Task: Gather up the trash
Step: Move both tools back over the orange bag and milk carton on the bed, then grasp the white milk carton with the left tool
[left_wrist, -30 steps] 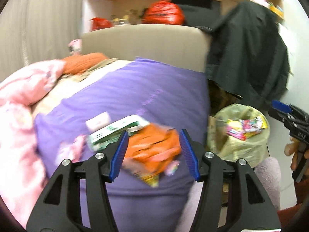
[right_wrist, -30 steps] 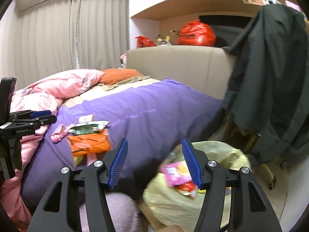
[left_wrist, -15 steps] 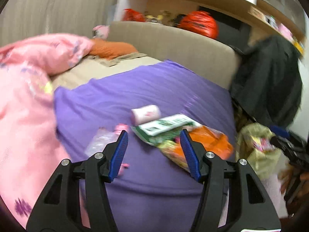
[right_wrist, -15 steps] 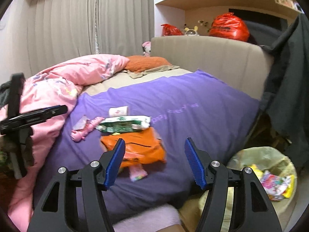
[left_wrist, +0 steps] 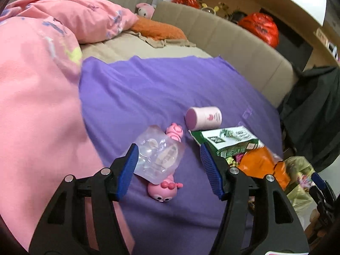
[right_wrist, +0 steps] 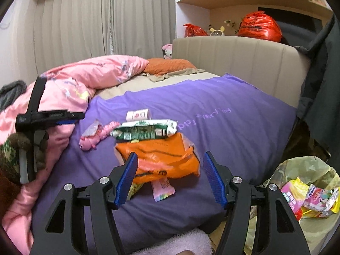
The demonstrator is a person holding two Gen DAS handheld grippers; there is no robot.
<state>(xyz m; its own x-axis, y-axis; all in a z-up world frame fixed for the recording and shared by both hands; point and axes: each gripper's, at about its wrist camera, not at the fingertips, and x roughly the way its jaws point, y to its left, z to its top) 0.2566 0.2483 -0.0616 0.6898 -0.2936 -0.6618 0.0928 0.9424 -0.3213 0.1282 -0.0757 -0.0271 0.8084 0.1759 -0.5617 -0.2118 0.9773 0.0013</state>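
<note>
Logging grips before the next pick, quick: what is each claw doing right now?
Left claw: open, holding nothing, clear plastic wrapper between its jaws, which have just been opening.
Right claw: open, empty, over the orange bag.

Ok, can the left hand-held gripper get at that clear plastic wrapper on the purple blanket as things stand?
Probably yes. The left hand-held gripper is open, its jaws having just been opening, and the clear plastic wrapper lies between its fingertips with nothing over it. It rests on a pink toy, which might get pinched along with it.

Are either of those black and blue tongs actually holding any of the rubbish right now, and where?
Nothing is held. The left tongs are open above the clear crinkled plastic wrapper, and the right tongs are open above the orange plastic bag.
</note>
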